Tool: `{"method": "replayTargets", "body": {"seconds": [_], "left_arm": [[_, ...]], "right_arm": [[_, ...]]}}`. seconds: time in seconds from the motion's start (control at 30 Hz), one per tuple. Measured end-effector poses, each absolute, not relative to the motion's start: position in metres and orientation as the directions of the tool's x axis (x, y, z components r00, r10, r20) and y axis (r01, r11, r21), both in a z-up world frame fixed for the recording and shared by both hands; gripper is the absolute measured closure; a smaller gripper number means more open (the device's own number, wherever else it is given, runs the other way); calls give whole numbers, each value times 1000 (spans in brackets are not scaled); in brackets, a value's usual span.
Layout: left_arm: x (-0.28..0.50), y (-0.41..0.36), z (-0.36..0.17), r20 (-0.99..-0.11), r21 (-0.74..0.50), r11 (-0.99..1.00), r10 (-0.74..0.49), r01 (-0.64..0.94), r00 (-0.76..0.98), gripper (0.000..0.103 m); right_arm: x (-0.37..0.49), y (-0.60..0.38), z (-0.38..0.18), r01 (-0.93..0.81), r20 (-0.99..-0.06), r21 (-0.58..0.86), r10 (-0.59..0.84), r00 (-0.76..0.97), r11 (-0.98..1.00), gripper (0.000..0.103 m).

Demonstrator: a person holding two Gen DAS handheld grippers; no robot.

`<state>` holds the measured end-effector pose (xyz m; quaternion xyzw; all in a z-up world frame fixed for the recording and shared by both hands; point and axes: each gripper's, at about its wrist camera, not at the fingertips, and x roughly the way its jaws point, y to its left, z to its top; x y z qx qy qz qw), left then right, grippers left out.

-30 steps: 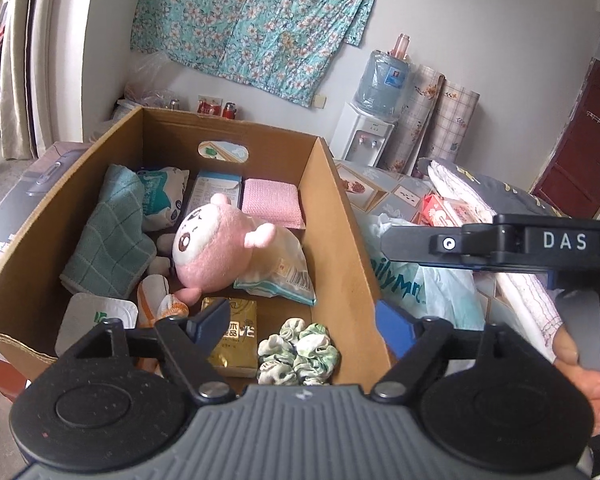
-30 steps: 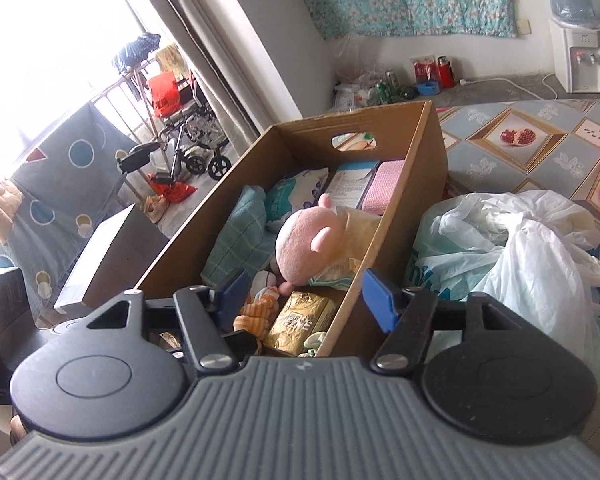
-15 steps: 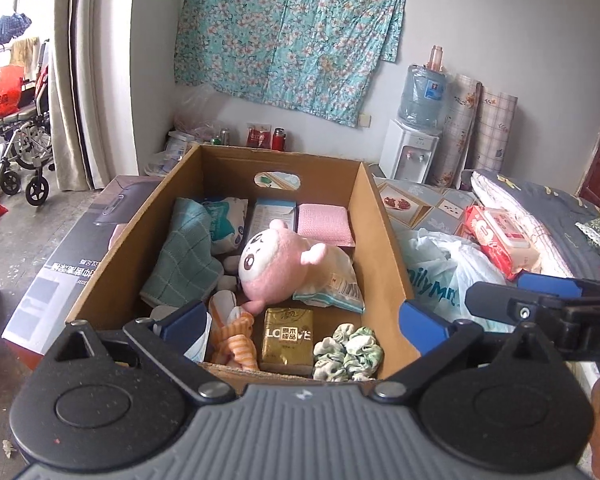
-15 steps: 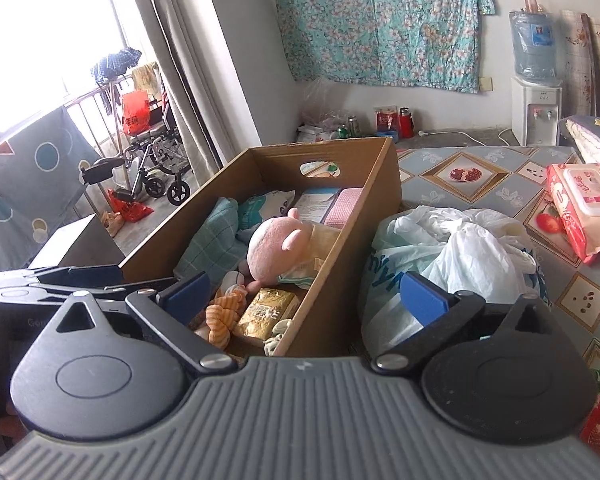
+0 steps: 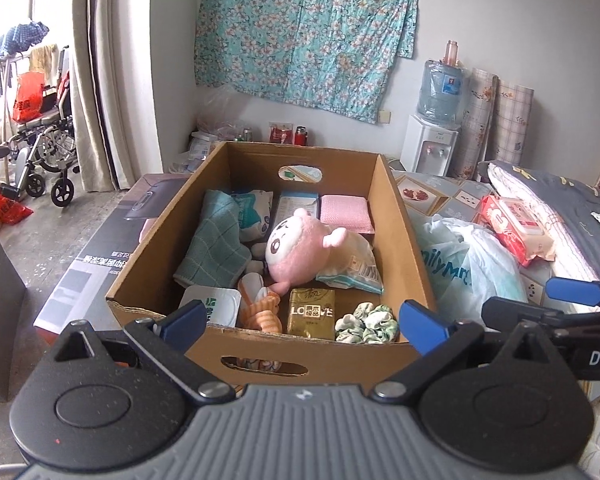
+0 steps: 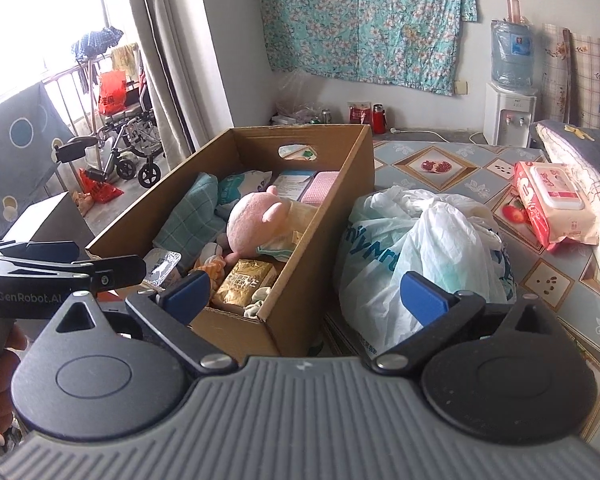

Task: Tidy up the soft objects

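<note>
An open cardboard box [image 5: 404, 240] [image 6: 340, 184] holds a pink plush toy [image 5: 296, 250] [image 6: 256, 220], a teal checked towel [image 5: 214, 240], a pink cloth [image 5: 344, 212], a green-white scrunchie [image 5: 366, 322], a gold packet [image 5: 310, 314] and an orange knit item [image 5: 262, 312]. My left gripper [image 5: 302, 322] is open and empty, just behind the box's near wall. My right gripper [image 6: 304, 294] is open and empty, level with the box's near right corner. Each gripper shows at the edge of the other's view.
A white plastic bag [image 6: 424, 256] [image 5: 468, 268] lies right of the box on a patterned mat [image 6: 440, 168]. A red wet-wipes pack [image 6: 556, 200] lies further right. A dark flat carton [image 5: 88, 256] lies left of the box. A water dispenser [image 5: 434, 136] and a wheelchair [image 5: 40, 148] stand behind.
Both grippers have pulled back and up from the box, so the whole box shows. Both sets of fingers have opened wider.
</note>
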<state>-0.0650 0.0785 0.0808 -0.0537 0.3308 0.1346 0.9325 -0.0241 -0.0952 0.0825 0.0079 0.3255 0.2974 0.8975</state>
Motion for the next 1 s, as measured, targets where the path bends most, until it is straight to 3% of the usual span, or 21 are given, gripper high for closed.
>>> {"method": "replayTargets", "body": {"seconds": [0.27,0.7,1.0], "left_arm": [[-64,76,75,-655,38,950,259,-311,710,0],[-66,79,59,-715,29,929,278,-370,641,0],[-63,75,52,-734,53,929,285,-367,617,0]], "right_arm": [[-36,-95,80,-472,-572,181,483,663,863,1],[-29,-80,56,-444,-681,181,438,587,878,1],[-28,-76,51,-446,-690,139,409,597,884,1]]}}
